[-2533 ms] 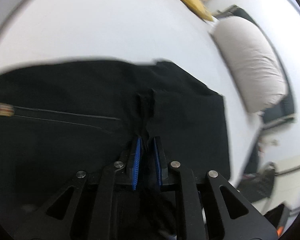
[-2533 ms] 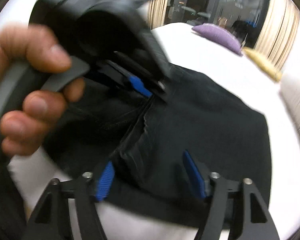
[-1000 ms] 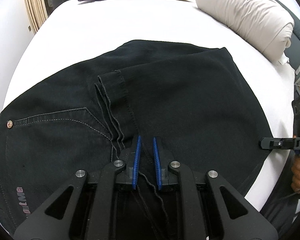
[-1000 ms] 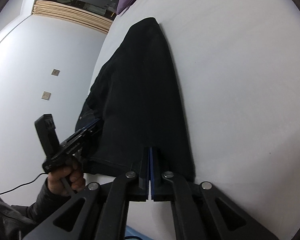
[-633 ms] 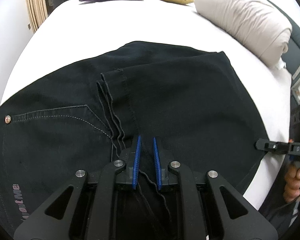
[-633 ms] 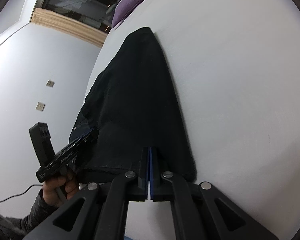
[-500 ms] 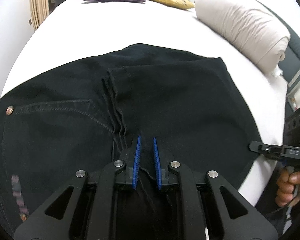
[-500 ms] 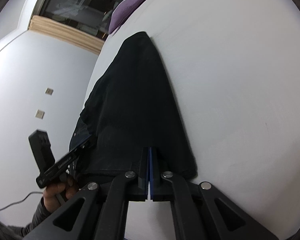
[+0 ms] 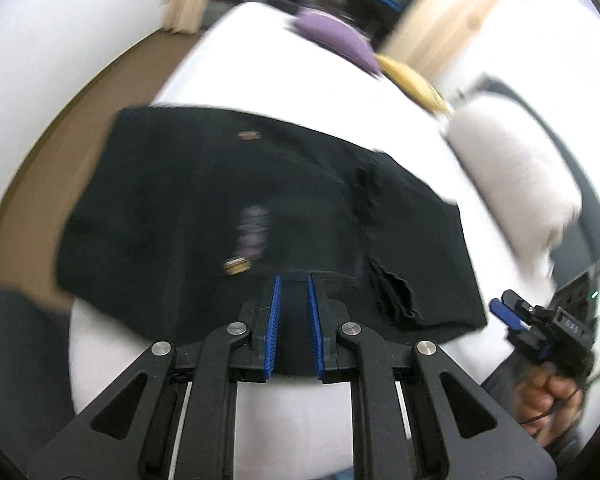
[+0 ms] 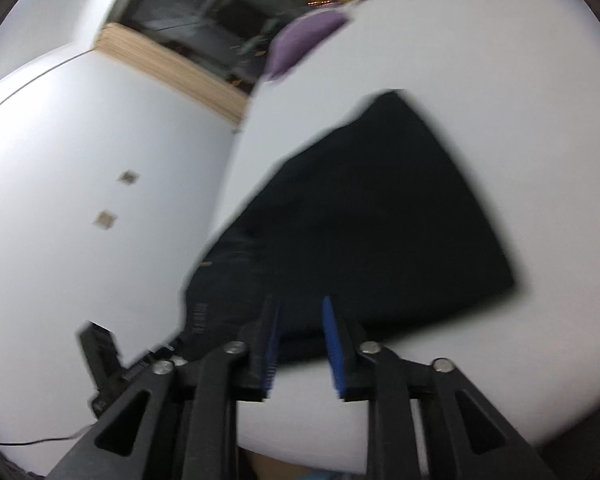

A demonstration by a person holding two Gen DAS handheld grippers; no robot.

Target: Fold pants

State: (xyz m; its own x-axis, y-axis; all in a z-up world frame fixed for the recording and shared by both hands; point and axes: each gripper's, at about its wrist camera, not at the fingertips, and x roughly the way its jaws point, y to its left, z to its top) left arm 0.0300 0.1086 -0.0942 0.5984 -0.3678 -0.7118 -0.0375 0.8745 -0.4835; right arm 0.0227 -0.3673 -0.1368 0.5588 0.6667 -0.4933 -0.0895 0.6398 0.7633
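Left wrist view: a folded pair of black pants (image 9: 260,208) is seen lying flat on a white bed (image 9: 284,64), close to the near edge of the mattress; the picture is blurred.
Left gripper (image 9: 294,320): the blue pads are held a narrow gap apart, above the near edge of the pants; dark cloth is seen through the gap, but no cloth is seen pinched between the pads, and whether anything is touched cannot be told.
Pants details: a small brass-coloured button (image 9: 236,267) and a pale printed label (image 9: 254,232) are seen on the cloth just beyond the pads; a frayed hem (image 9: 396,296) is turned up on the right part.
Right gripper (image 9: 518,316): it is seen at the right edge of this view, held in a hand (image 9: 548,392), just off the right corner of the pants.
Right wrist view: the pants are shown as a dark slab on the bed, with the near edge just past the fingertips.
Right gripper state: the jaws have just been opened and now stand apart; nothing is gripped between them.
Background: a purple cushion (image 9: 332,36), a yellow cushion (image 9: 412,80) and a white rolled duvet (image 9: 516,176) are seen at the far side of the bed.
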